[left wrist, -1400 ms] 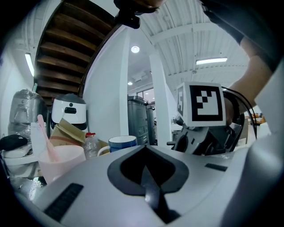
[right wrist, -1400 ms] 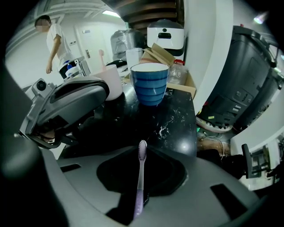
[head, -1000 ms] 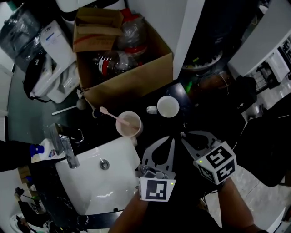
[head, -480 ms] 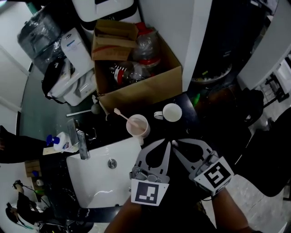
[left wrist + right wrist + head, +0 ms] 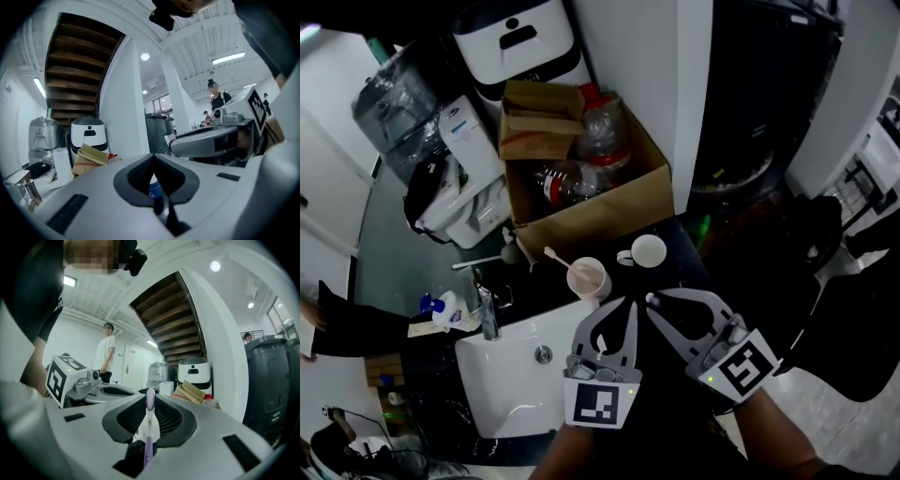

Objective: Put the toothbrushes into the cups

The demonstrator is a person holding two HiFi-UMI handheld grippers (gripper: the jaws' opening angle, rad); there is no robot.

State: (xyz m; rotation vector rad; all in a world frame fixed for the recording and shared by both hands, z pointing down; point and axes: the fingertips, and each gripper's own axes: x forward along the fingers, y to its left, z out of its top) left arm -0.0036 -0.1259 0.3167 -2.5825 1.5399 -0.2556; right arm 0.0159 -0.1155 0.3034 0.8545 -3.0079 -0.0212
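Right gripper (image 5: pixel 150 399) fingers clamped on purple toothbrush (image 5: pixel 148 432), bristles forward, staged near the empty white cup (image 5: pixel 649 250) for insertion; left gripper (image 5: pixel 153 158) fingers closed, holding nothing.

Open cardboard box (image 5: pixel 600 214) against a white pillar (image 5: pixel 642 84), plastic bottles (image 5: pixel 602 122) inside, white sink (image 5: pixel 520 389) in a dark counter, chrome faucet (image 5: pixel 487 314) at its rim, blue-capped bottle (image 5: pixel 447 309) beside the faucet, white bin (image 5: pixel 517 42) behind the box, black bag (image 5: pixel 427 183) nearby
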